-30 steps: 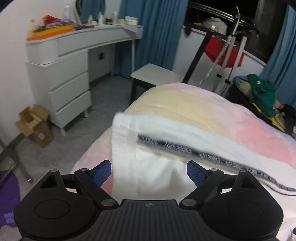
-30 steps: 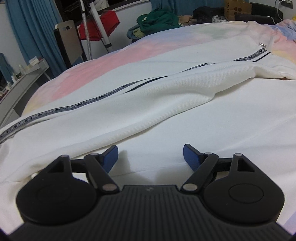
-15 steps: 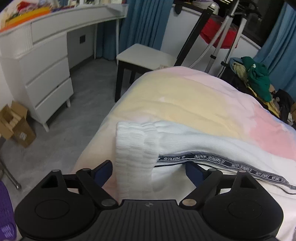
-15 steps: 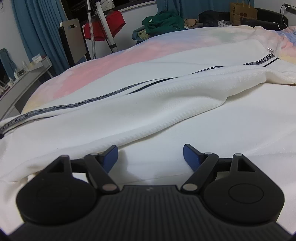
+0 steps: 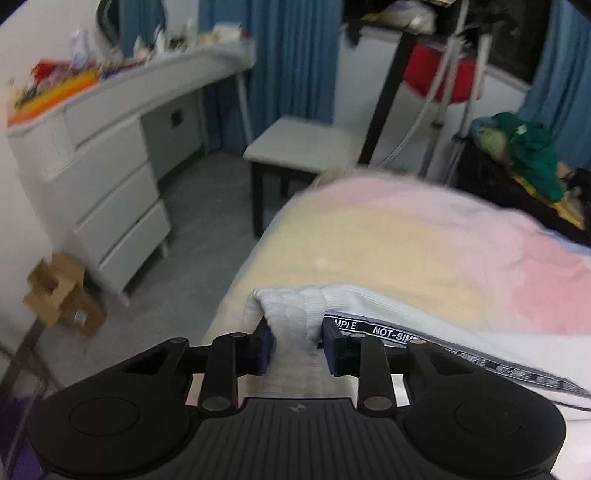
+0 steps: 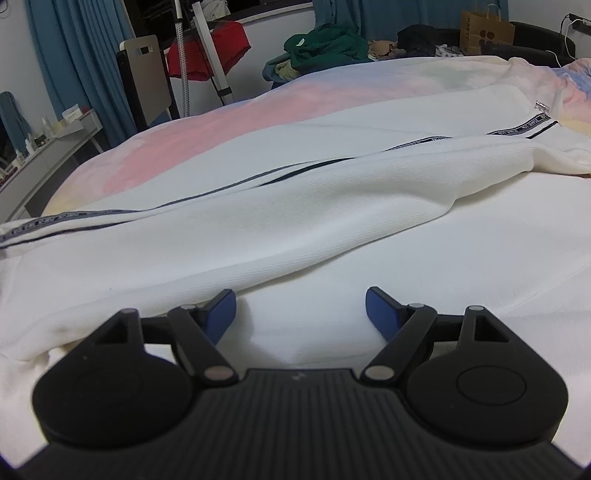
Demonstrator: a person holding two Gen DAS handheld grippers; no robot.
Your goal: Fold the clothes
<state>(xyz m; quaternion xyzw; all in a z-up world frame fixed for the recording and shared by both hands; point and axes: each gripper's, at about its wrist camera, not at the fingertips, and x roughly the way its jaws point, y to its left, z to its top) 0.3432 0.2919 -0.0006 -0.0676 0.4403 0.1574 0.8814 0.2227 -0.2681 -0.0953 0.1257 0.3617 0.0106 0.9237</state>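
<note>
Left wrist view: the left gripper [image 5: 297,345] has its fingers [image 5: 264,347] clamped on the ribbed cuff [image 5: 295,314] of a white garment [image 5: 424,325], the cloth bunched between the blue pads. The cuff sits near the edge of the bed [image 5: 388,236], which carries a cover in yellow, pink and pale blue patches. A grip on the cuff gives, in all likelihood, a firm end by which a long limb of the garment can be drawn over; whether this limb is a sleeve or a trouser leg cannot be told. A dark woven tape [image 5: 384,330] runs beside the cuff along the seam; its white lettering reads "NOT-SIMPLE", repeated along its length.

Right wrist view: the right gripper [image 6: 301,310] rests low over the white garment [image 6: 295,229] with its fingers [image 6: 221,306] spread apart and nothing between them. The garment lies stretched lengthwise across the bed [image 6: 229,122], with one rolled ridge of cloth running from left to right. The lettered tape [image 6: 517,127] shows again at the far end, too small here to read. A brown paper bag [image 6: 485,31] beyond the bed bears print that is not legible.

The garment is still largely extended, so the folding appears incomplete.
</note>
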